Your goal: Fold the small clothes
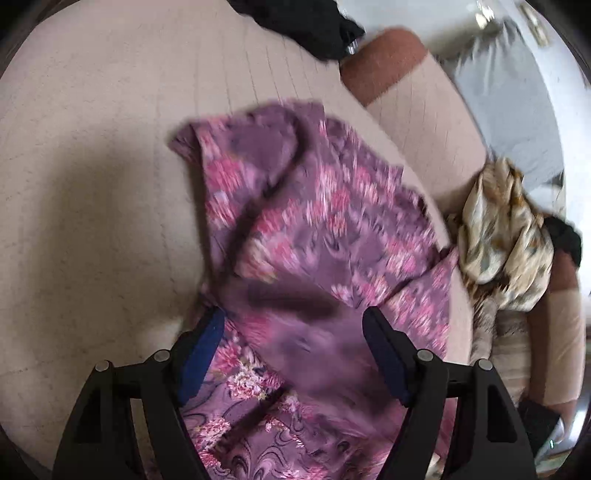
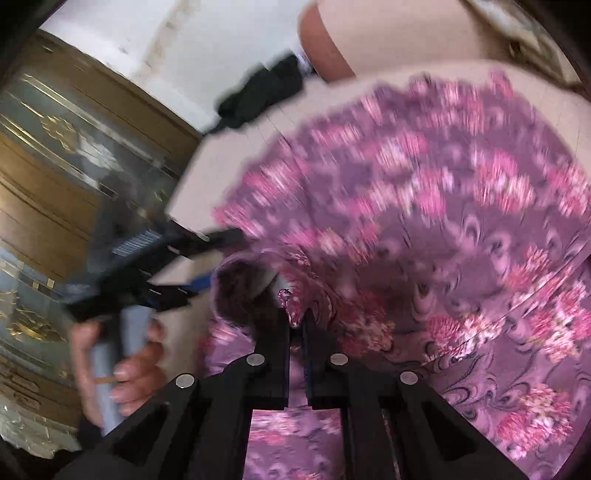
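Observation:
A purple garment with pink flowers (image 1: pixel 314 236) lies crumpled on a beige sofa seat (image 1: pixel 92 184). My left gripper (image 1: pixel 293 328) is open just above its near part, one finger on each side of the cloth. In the right wrist view the same garment (image 2: pixel 424 206) fills the frame. My right gripper (image 2: pixel 295 325) is shut on a bunched fold of the garment, which sticks up between the fingertips. The left gripper (image 2: pixel 218 258) shows there at the left, held by a hand (image 2: pixel 125 365), its fingers apart at the cloth's edge.
A black garment (image 1: pixel 306 26) lies at the seat's far edge and also shows in the right wrist view (image 2: pixel 258 96). A cream and brown patterned cloth (image 1: pixel 506 240) lies on the sofa arm. A grey floor (image 1: pixel 509 107) lies beyond. A wooden cabinet with glass (image 2: pixel 55 166) stands left.

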A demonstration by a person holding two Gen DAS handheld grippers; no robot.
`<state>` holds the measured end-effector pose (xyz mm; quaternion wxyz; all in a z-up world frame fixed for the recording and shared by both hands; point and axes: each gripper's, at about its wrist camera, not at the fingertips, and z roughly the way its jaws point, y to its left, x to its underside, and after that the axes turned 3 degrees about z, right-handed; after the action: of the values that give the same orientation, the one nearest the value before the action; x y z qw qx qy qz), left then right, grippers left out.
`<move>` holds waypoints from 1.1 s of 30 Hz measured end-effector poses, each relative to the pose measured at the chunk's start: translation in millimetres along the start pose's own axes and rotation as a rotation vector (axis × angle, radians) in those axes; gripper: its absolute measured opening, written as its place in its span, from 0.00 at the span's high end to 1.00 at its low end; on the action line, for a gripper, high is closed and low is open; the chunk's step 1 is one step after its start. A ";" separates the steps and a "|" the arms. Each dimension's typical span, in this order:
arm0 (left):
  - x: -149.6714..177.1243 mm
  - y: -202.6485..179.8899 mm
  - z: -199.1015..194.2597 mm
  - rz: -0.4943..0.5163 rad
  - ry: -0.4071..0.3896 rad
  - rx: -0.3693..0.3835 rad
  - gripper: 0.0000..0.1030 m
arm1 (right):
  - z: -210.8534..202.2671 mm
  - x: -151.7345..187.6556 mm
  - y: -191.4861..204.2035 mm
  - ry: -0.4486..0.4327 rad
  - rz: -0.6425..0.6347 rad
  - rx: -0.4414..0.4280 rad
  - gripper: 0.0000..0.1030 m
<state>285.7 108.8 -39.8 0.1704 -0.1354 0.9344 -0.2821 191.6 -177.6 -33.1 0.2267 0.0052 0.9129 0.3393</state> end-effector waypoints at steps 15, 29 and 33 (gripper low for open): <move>-9.2 21.5 -14.0 -0.096 -0.013 0.031 0.26 | -97.1 40.1 -2.6 -0.087 -0.048 0.223 0.25; -14.2 12.7 -0.8 -0.034 -0.072 -0.033 0.26 | -4.0 30.3 -60.3 0.181 0.092 0.240 0.92; -18.4 21.8 -1.4 -0.077 -0.078 -0.018 0.26 | -76.3 26.0 -36.8 0.027 0.072 0.125 0.92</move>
<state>298.4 133.5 -46.8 0.1944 -0.1835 0.9236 -0.2747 141.7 -248.8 -15.8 0.2012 0.0479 0.9346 0.2894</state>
